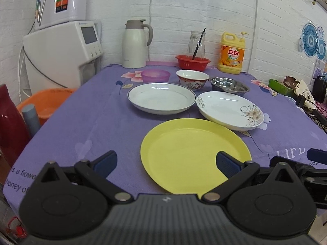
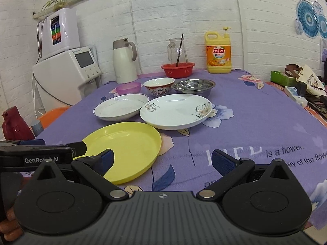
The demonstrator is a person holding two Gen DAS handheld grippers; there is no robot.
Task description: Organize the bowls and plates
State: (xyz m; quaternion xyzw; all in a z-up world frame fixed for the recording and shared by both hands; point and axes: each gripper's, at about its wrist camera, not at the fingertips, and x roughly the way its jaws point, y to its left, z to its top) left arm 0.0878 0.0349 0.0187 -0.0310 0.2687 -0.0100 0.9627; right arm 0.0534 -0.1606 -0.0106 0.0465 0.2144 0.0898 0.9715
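A yellow plate (image 1: 194,153) (image 2: 126,147) lies nearest on the purple cloth. Behind it lie a blue-rimmed white plate (image 1: 161,98) (image 2: 120,107) and a flower-patterned white plate (image 1: 229,109) (image 2: 175,111). Further back stand a purple bowl (image 1: 155,75) (image 2: 128,87), a red-patterned ceramic bowl (image 1: 192,79) (image 2: 159,85) and a steel bowl (image 1: 229,84) (image 2: 193,86). My left gripper (image 1: 166,162) is open and empty over the yellow plate's near edge. My right gripper (image 2: 161,161) is open and empty, just right of that plate.
At the back stand a white thermos jug (image 1: 134,45), a red basket (image 1: 193,62) with a glass pitcher, and a yellow detergent bottle (image 1: 232,54). A water dispenser (image 1: 61,57) and orange basin (image 1: 47,104) are left of the table. Clutter lies at the right edge (image 2: 302,85).
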